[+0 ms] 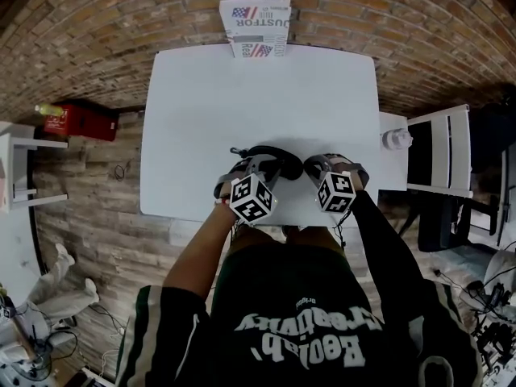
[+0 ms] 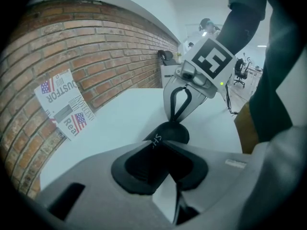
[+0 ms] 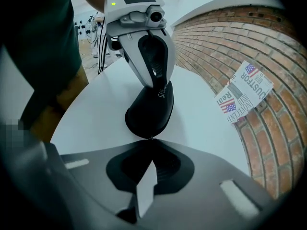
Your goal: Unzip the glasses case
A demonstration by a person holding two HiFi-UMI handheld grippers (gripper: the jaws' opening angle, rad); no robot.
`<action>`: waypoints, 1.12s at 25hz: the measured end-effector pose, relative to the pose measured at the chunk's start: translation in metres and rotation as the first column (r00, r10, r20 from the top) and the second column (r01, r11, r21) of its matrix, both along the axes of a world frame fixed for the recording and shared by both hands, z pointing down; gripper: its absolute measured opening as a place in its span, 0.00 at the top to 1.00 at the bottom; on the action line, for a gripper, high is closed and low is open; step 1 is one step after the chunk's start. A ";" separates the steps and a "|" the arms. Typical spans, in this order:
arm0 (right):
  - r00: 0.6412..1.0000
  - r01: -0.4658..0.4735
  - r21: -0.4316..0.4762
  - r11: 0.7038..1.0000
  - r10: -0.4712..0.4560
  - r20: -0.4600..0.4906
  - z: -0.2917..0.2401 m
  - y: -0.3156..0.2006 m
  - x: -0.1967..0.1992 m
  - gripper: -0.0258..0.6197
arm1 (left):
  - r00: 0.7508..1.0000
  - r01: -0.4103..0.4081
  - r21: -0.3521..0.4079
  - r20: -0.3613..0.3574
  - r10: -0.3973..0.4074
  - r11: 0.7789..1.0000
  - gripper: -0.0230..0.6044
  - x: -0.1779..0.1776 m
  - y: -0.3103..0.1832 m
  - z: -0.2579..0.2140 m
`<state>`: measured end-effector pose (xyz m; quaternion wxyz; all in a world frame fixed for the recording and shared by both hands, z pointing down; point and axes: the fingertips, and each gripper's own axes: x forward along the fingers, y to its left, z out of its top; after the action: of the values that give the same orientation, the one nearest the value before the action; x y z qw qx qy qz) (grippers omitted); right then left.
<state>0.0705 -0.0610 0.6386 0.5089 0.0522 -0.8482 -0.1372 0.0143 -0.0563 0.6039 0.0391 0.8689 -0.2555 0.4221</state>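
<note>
Left gripper clamps glasses case at left end; right gripper jaws fully closed, tips touching right end

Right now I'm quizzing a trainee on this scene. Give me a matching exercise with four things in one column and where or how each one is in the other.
Things:
1. glasses case
2. printed sign
3. red box
4. right gripper

Places or states:
A. off the table, to its left
B. jaws closed, tips at the case's end
C. against the brick wall
D. clamped in the left gripper, lying on the table

Pairs: 1-D, 2-C, 3-A, 4-B
</note>
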 end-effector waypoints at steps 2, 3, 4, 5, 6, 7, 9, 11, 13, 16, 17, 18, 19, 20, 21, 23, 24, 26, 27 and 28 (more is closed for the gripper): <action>1.000 -0.002 0.006 1.000 0.002 -0.008 0.000 -0.003 0.000 0.94 | 1.000 0.005 0.001 0.000 -0.005 1.000 0.87 0.000 -0.001 0.000; 1.000 -0.003 0.008 1.000 0.003 -0.012 0.001 -0.004 0.000 0.94 | 1.000 0.007 0.002 0.000 -0.007 1.000 0.87 0.000 -0.001 0.000; 1.000 0.001 0.011 1.000 -0.001 -0.017 0.001 -0.006 0.000 0.94 | 1.000 0.008 0.003 0.002 -0.008 1.000 0.87 0.000 -0.002 0.000; 1.000 0.008 0.014 1.000 -0.007 -0.022 0.001 -0.007 0.000 0.94 | 1.000 0.006 0.004 0.005 -0.006 1.000 0.87 0.000 -0.002 0.000; 0.999 0.016 0.019 1.000 -0.016 -0.029 0.002 -0.008 -0.001 0.94 | 1.000 0.004 0.004 0.007 -0.004 1.000 0.87 -0.001 -0.002 0.000; 0.999 0.024 0.026 0.999 -0.024 -0.036 0.002 -0.009 -0.001 0.94 | 1.000 0.001 0.003 0.009 -0.001 1.000 0.88 0.000 -0.002 0.000; 0.998 0.037 0.038 0.999 -0.035 -0.051 0.002 -0.013 -0.002 0.94 | 1.000 0.000 0.002 0.008 0.000 1.000 0.88 0.000 -0.002 0.000; 0.997 0.049 0.047 0.998 -0.046 -0.063 0.002 -0.016 -0.004 0.94 | 1.000 0.002 0.000 0.006 -0.002 1.000 0.88 0.000 -0.002 0.000; 0.995 0.069 0.056 0.996 -0.065 -0.075 0.001 -0.020 -0.007 0.94 | 1.000 0.005 -0.001 0.005 -0.005 1.000 0.88 0.001 -0.002 0.000; 0.990 0.109 0.067 0.992 -0.103 -0.095 0.002 -0.025 -0.011 0.94 | 1.000 0.009 -0.004 0.006 -0.009 1.000 0.88 0.001 -0.003 0.000; 0.988 0.125 0.070 0.990 -0.118 -0.103 0.002 -0.027 -0.012 0.94 | 1.000 0.009 -0.005 0.007 -0.009 1.000 0.88 0.001 -0.003 0.000; 0.985 0.142 0.073 0.987 -0.134 -0.112 0.002 -0.028 -0.013 0.94 | 1.000 0.008 -0.006 0.007 -0.008 1.000 0.88 0.001 -0.003 0.000; 0.981 0.162 0.076 0.984 -0.152 -0.121 0.003 -0.029 -0.015 0.94 | 1.000 0.009 -0.007 0.006 -0.009 1.000 0.88 0.001 -0.003 0.000; 0.976 0.184 0.079 0.980 -0.172 -0.131 0.003 -0.030 -0.016 0.94 | 1.000 0.011 -0.008 0.005 -0.011 1.000 0.88 0.001 -0.004 0.000; 0.970 0.208 0.084 0.974 -0.195 -0.142 0.004 -0.031 -0.018 0.94 | 1.000 0.014 -0.009 0.004 -0.014 1.000 0.88 0.001 -0.004 0.000; 0.956 0.262 0.095 0.960 -0.245 -0.164 0.005 -0.034 -0.022 0.94 | 1.000 0.018 -0.014 0.002 -0.018 1.000 0.88 0.002 -0.005 0.001; 0.949 0.285 0.098 0.953 -0.266 -0.171 0.005 -0.036 -0.024 0.94 | 1.000 0.018 -0.016 0.000 -0.018 1.000 0.88 0.002 -0.005 0.001; 0.940 0.309 0.096 0.946 -0.289 -0.180 0.004 -0.039 -0.029 0.94 | 1.000 0.019 -0.017 -0.003 -0.019 1.000 0.88 0.002 -0.006 0.000; 0.941 0.307 0.089 0.948 -0.288 -0.177 0.003 -0.039 -0.030 0.94 | 1.000 0.023 -0.013 -0.004 -0.024 1.000 0.88 0.001 -0.007 -0.001; 0.948 0.289 0.079 0.954 -0.274 -0.164 0.002 -0.040 -0.030 0.94 | 0.999 0.034 -0.008 -0.003 -0.035 0.999 0.88 0.000 -0.007 -0.002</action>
<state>0.0405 -0.1007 0.6407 0.5436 -0.0540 -0.7978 -0.2551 0.0144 -0.0635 0.6014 0.0501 0.8649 -0.2687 0.4210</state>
